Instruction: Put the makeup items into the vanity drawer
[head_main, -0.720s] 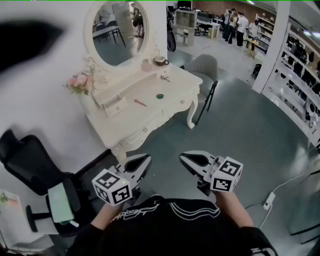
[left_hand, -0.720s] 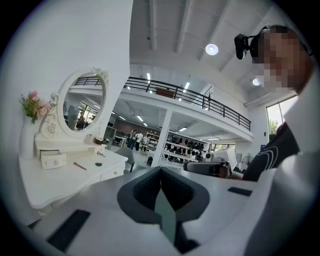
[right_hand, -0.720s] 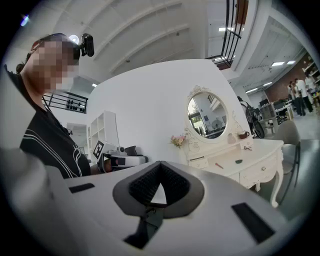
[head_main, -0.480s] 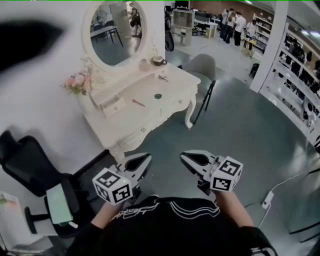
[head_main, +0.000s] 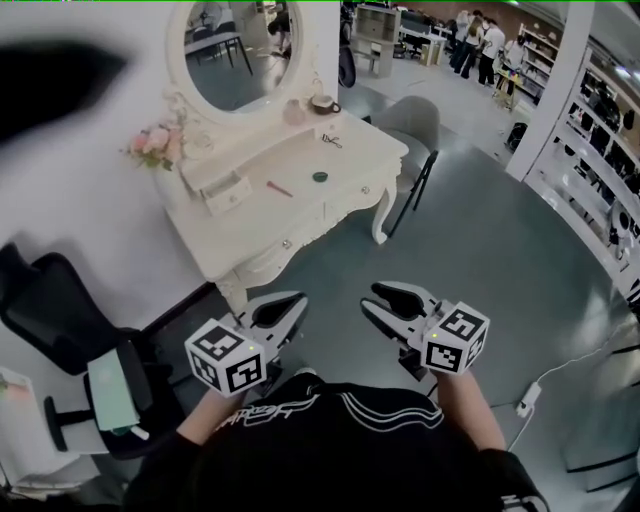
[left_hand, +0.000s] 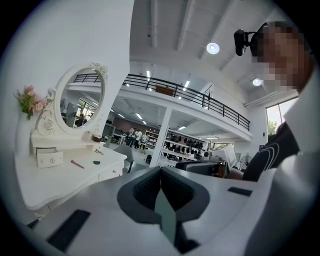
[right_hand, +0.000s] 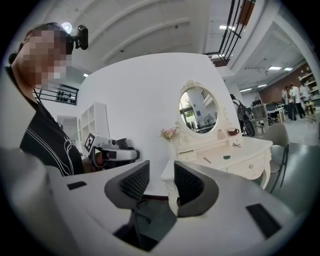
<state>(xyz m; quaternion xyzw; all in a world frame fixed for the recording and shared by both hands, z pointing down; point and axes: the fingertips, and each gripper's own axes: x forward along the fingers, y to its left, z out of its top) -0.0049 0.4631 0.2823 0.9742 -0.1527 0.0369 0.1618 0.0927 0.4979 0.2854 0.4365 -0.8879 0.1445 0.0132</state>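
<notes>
A cream vanity table (head_main: 300, 215) with an oval mirror (head_main: 238, 48) stands against the wall, well ahead of both grippers. On its top lie a pink stick (head_main: 279, 188), a small green round item (head_main: 320, 176) and a small metal tool (head_main: 330, 140). A little drawer (head_main: 228, 192) sits on the raised shelf, with drawer fronts (head_main: 345, 203) below the top. My left gripper (head_main: 283, 310) is shut and empty; its pads (left_hand: 161, 172) meet. My right gripper (head_main: 385, 303) is open with nothing between its pads (right_hand: 135, 182). Both hang over the floor, far from the table.
A grey chair (head_main: 410, 122) stands at the vanity's right end. A black office chair (head_main: 70, 340) is at my left. A cup (head_main: 322, 103), a pink jar (head_main: 293, 112) and flowers (head_main: 152, 145) sit by the mirror. A cable and plug (head_main: 525, 405) lie on the floor; shelves and people fill the background.
The view has shifted slightly toward the vanity and both grippers sit a little higher in the head view. Their jaws look unchanged.
</notes>
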